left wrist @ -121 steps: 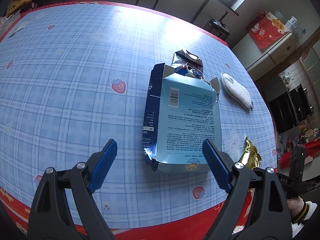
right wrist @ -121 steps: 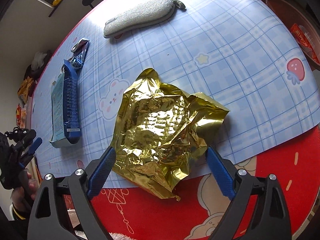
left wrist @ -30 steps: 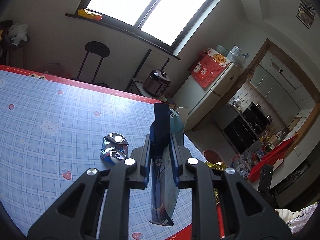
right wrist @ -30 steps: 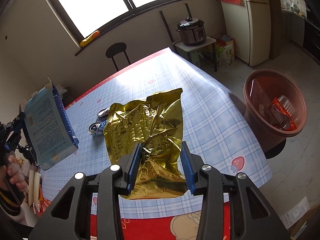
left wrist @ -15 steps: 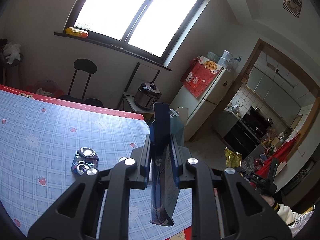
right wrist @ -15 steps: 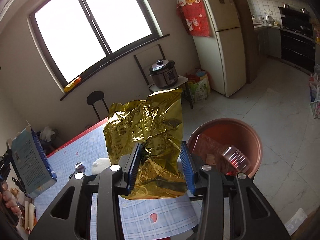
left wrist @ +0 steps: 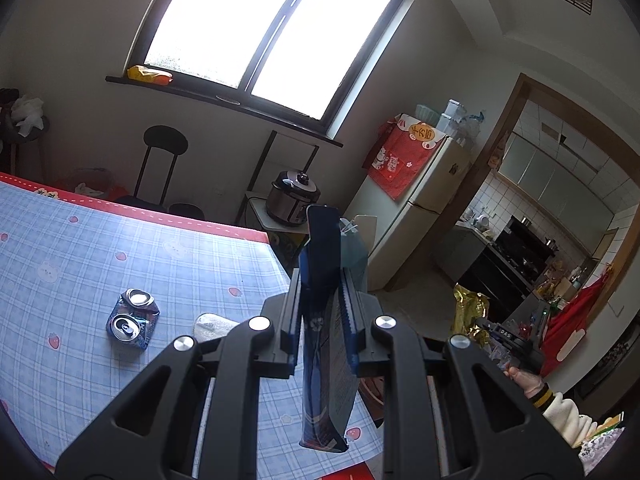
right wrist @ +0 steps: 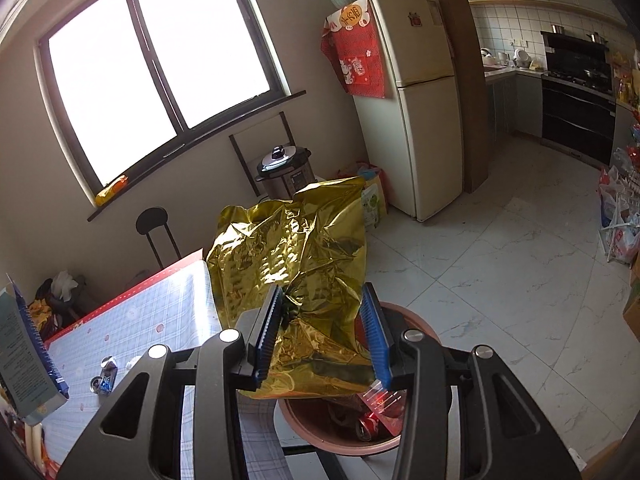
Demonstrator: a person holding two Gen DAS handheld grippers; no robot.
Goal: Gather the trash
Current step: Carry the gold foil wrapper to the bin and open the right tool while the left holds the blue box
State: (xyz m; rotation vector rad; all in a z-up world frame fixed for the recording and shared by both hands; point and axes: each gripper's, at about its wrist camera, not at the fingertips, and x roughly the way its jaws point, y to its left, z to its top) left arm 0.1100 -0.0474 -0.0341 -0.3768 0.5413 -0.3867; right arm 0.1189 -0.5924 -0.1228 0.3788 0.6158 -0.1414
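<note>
The right gripper [right wrist: 324,332] has its jaws partly closed on a crumpled gold wrapper [right wrist: 296,252], pinched low so the sheet stands up in front of the camera, clear of the surface [right wrist: 160,320]. Just below and beyond it sits the brown bin [right wrist: 420,332], already holding some red rubbish, so the wrapper looks placed for a drop straight in. The left gripper [left wrist: 320,320] has its jaws nearly shut on a flattened blue box [left wrist: 324,320], gripped edge-on so the thin card cannot slip. It hangs over the surface's near corner, short of the bin. Farther back on the checked surface lie crushed cans [left wrist: 133,317] and a white sponge [left wrist: 212,326], probably awaiting a later trip.
</note>
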